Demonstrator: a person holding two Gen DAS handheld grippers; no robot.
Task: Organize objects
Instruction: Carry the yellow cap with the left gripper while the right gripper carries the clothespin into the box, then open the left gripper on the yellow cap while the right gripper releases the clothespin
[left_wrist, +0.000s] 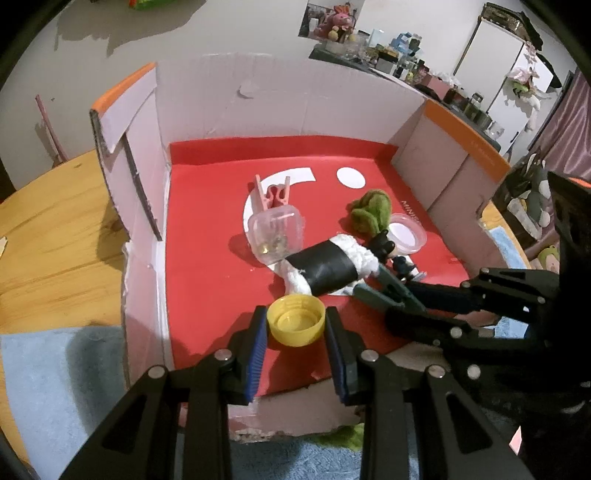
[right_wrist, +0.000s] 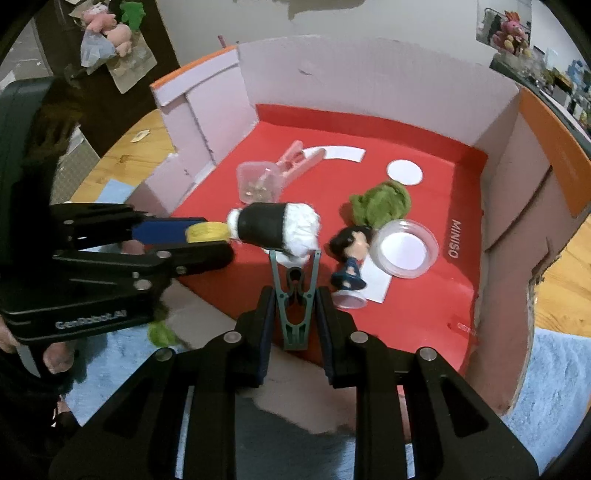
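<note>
A wooden tabletop carries a blue cloth and, on it, an open cardboard box with pale walls and a red floor.

Both grippers reach over the box's low near wall. The left gripper has its fingers closed on a yellow cap, open side up, held over the near part of the red floor. The right gripper has its fingers closed on the tail of a green peg, whose two prongs point away toward the middle of the box.

On the floor lie a black roll stuffed with white wadding, and beside it a clear lidded tub with small bits inside, resting against a pink peg. Right of the roll sit a green plush, a clear round lid touching it, and a small dark-haired figurine tipped on its side just beside the lid.
</note>
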